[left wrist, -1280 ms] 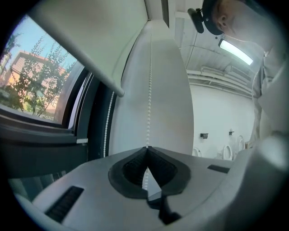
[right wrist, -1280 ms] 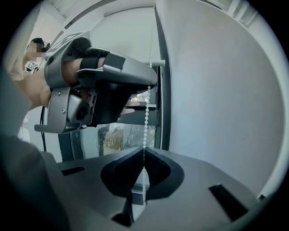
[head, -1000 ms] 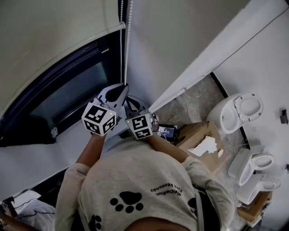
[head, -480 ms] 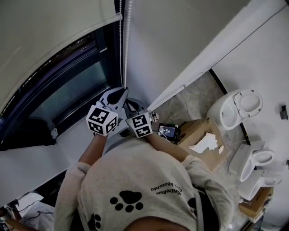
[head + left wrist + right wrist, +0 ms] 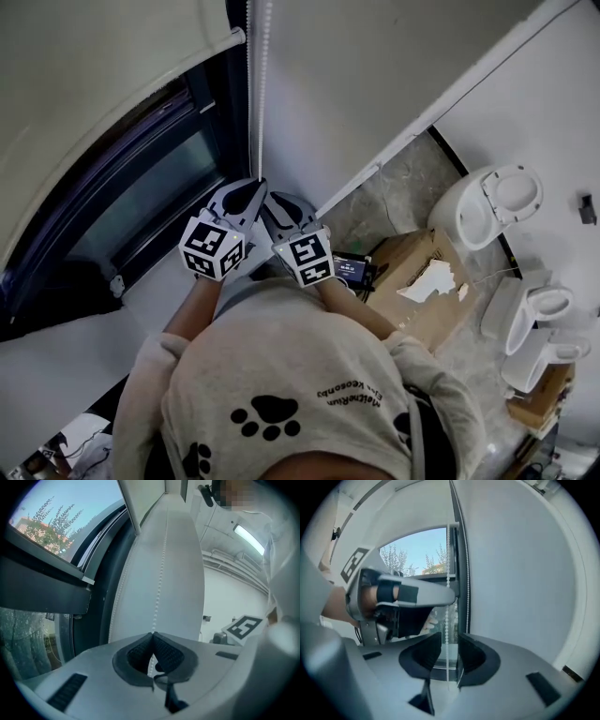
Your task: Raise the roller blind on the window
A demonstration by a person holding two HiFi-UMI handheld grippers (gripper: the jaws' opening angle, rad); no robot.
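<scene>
My left gripper [image 5: 153, 637] has its jaws clamped on the bead chain [image 5: 162, 559]. My right gripper [image 5: 449, 654] jaws have just been opening and stand apart around that chain.

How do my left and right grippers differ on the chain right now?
Left gripper is shut on the bead chain; right gripper has just been opening, chain loose between its jaws. Left gripper sits higher on the chain than right gripper. Both line up on that chain.

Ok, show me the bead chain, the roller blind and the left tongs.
bead chain [image 5: 446, 620], right gripper view, on the hanging strand
roller blind [image 5: 84, 66], head view, on its bare fabric
left tongs [image 5: 152, 633], left gripper view, where the closed tips pinch the chain
</scene>
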